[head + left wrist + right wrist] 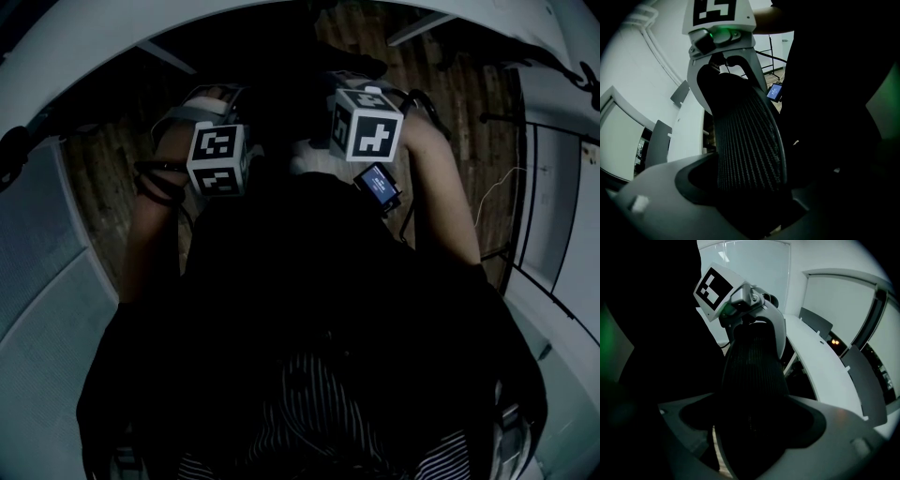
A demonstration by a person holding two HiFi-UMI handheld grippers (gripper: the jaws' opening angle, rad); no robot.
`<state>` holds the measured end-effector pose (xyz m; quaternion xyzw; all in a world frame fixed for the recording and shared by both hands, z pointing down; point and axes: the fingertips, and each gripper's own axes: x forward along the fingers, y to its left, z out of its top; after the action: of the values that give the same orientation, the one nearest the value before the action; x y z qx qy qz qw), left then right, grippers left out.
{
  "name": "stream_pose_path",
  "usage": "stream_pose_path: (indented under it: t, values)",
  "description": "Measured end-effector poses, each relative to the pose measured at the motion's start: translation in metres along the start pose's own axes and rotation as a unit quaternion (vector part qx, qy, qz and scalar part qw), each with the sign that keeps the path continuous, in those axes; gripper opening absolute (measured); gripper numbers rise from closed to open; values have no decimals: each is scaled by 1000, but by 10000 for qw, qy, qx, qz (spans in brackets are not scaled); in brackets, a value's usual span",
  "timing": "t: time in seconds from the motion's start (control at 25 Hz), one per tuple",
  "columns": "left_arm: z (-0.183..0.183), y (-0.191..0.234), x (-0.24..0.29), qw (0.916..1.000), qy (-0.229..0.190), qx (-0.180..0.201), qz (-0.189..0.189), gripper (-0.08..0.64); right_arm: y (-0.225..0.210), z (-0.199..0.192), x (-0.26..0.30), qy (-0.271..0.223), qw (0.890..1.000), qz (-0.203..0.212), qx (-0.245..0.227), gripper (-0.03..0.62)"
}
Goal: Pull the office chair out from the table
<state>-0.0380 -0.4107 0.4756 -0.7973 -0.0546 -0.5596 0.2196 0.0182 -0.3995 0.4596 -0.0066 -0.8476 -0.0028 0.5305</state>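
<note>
Entry: both hands on the chair.

Left gripper (750,186): jaws were clamped on the left edge of the office chair (745,140), on its black mesh back panel. The mesh filled the gap between them.

Right gripper (750,423): jaws were clamped on the opposite edge of the same panel.

Each gripper view looked along the mesh to the other gripper at the far end. There its pale arms straddled the panel frame. From the left gripper view, a green lamp (721,33) was lit under the far marker cube (717,11).

Head view was very dark. The left cube (217,157) and the right cube (367,124) sat side by side near the top, with a bare forearm (450,197) running down from each. A small lit screen (378,185) hung just below the right cube. The chair could not be separated from the dark clothing in this view. Wooden floor (459,103) showed past the arms.

The curved white table (820,350) ran just beside the chair back, on the right in the right gripper view and on the left in the left gripper view. Grey panels (815,322) stood along it. I could not tell whether the seat was under the tabletop.
</note>
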Motion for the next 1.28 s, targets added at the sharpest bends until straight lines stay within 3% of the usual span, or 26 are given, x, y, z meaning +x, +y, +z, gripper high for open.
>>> stream_pose_path:
  t: [0.16,0.52,0.68,1.28]
  values:
    - [1,-6,3,9999,-54,-39,-136,397,1,-2,2,47,10000,-4,-7,425]
    - [3,-14,9,10000,-13,-59,-39,394,8,-6,8,84,9998,-103,-118,422]
    - [3,-15,11,9998,47,-5,215,394,12,-7,12,110,9996,-147,-219,419]
    - [25,-19,14,9990,105,-109,429,393,24,-28,10,285,9941,-635,-828,387]
